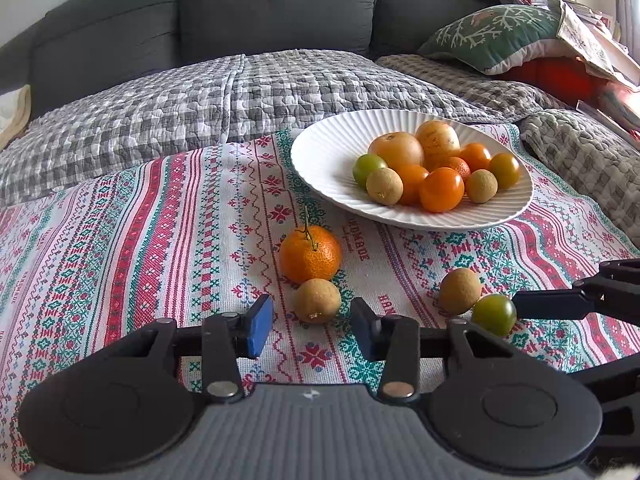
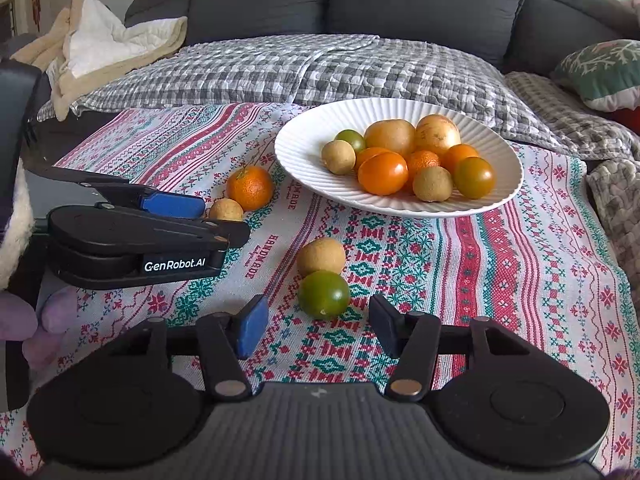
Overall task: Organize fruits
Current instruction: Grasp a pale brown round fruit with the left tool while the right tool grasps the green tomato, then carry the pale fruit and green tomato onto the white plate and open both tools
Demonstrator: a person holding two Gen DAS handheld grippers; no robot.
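Observation:
A white ribbed plate [image 1: 320,160] [image 2: 304,148] holds several fruits: orange and green tomatoes, tan longans and larger yellow fruits. On the patterned cloth lie a mandarin with a stem [image 1: 310,254] [image 2: 250,187], a tan longan [image 1: 317,301] [image 2: 226,211] in front of it, another longan [image 1: 460,291] [image 2: 321,257] and a green tomato [image 1: 494,314] [image 2: 324,295]. My left gripper [image 1: 312,328] is open, just short of the near longan. My right gripper [image 2: 316,330] is open, just short of the green tomato.
The cloth [image 1: 160,240] covers a low table before a grey sofa [image 1: 280,8] with a checked quilt [image 1: 180,112]. A green cushion [image 1: 492,36] and clutter sit at the right. A cream blanket [image 2: 104,52] lies at the left.

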